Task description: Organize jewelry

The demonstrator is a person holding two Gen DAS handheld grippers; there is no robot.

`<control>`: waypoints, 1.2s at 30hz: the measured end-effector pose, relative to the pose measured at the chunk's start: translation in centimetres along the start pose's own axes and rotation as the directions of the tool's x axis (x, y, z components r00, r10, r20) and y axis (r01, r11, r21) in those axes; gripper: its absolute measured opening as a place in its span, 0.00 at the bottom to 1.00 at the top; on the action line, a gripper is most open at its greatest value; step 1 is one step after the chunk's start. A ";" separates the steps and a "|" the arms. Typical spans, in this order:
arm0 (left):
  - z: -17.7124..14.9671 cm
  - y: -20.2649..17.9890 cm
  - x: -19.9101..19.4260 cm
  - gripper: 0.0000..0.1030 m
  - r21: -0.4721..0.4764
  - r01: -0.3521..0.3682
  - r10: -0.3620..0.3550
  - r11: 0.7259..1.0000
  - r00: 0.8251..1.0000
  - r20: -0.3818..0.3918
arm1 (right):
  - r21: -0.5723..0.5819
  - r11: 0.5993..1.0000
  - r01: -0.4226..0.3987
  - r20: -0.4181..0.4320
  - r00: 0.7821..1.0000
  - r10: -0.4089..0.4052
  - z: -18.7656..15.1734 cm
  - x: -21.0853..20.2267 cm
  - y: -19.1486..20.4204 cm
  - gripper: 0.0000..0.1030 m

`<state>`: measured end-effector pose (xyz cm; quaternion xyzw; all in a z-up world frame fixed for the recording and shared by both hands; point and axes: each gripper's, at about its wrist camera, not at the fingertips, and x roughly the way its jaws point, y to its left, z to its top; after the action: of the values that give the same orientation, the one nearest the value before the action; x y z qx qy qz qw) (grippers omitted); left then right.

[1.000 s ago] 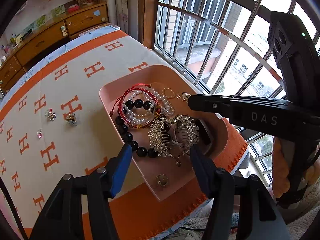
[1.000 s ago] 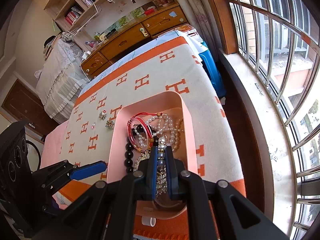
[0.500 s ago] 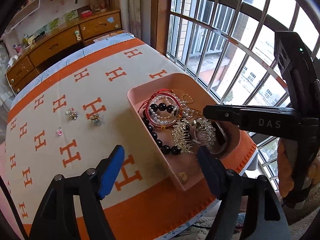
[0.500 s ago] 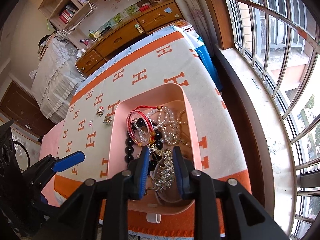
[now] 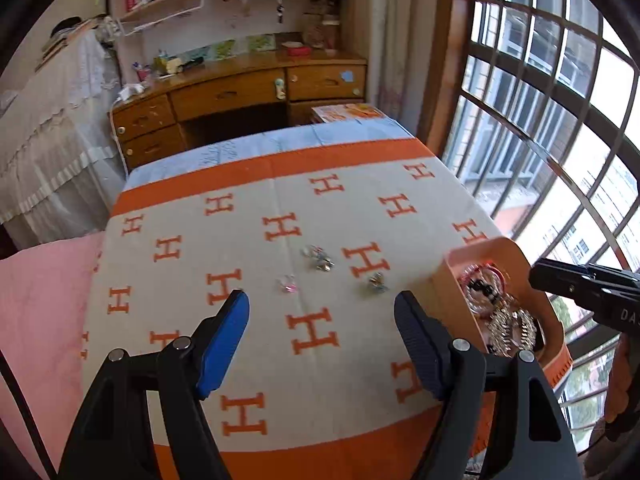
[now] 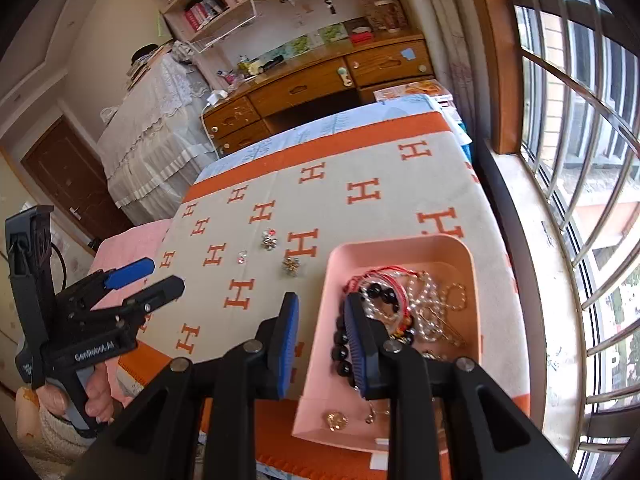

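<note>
A pink tray [image 6: 400, 245] at the blanket's near right corner holds a red cord bracelet [image 6: 386, 274], pearl strands [image 6: 426, 300], black beads [image 6: 340, 346] and a gold round piece [image 6: 336, 420]. In the left wrist view a silver comb [image 5: 512, 328] shows inside the tray [image 5: 486, 246]. Three small sparkly pieces lie loose on the blanket: [image 5: 320, 259], [image 5: 288, 284], [image 5: 376, 283]. My left gripper [image 5: 320, 332] is open and empty above the blanket, just short of them. My right gripper [image 6: 322, 340] hangs open over the tray's left wall, holding nothing.
An orange and cream blanket [image 5: 280, 200] with H marks covers the table. A pink pillow [image 5: 40, 300] lies at its left. A wooden desk [image 5: 240, 92] stands beyond, and a barred window [image 6: 580, 160] runs along the right. A hand [image 6: 96, 396] holds the left gripper's grip.
The right gripper opened, left the silver comb in the tray and lifted. The left gripper swung left from the tray to above the loose pieces and opened wider.
</note>
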<state>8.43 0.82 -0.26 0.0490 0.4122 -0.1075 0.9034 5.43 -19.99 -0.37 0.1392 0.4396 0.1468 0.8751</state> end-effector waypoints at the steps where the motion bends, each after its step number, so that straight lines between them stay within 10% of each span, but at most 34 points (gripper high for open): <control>1: 0.5 0.9 -0.3 0.71 -0.013 -0.019 0.019 1.000 1.000 0.013 | -0.021 1.000 -0.003 -0.003 1.000 0.003 0.6 0.1 0.7 0.23; 11: 4.3 5.2 -0.4 0.72 -0.042 -0.098 0.101 0.994 0.991 0.083 | -0.111 0.990 -0.087 -0.060 0.995 0.080 6.5 2.2 5.1 0.23; 23: 2.5 3.2 11.3 0.72 0.066 0.047 -0.038 0.997 0.990 -0.134 | -0.068 0.997 -0.048 -0.356 0.934 0.021 4.7 14.4 3.8 0.23; 36: 1.8 2.3 14.9 0.72 0.134 0.135 -0.106 0.982 0.973 -0.204 | -0.248 0.968 0.048 -0.378 0.915 -0.143 2.5 18.5 4.9 0.23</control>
<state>19.79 0.46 -10.30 0.1007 0.4922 -0.1872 0.8441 17.30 -8.78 -10.56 -0.0187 0.5920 0.1791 0.7855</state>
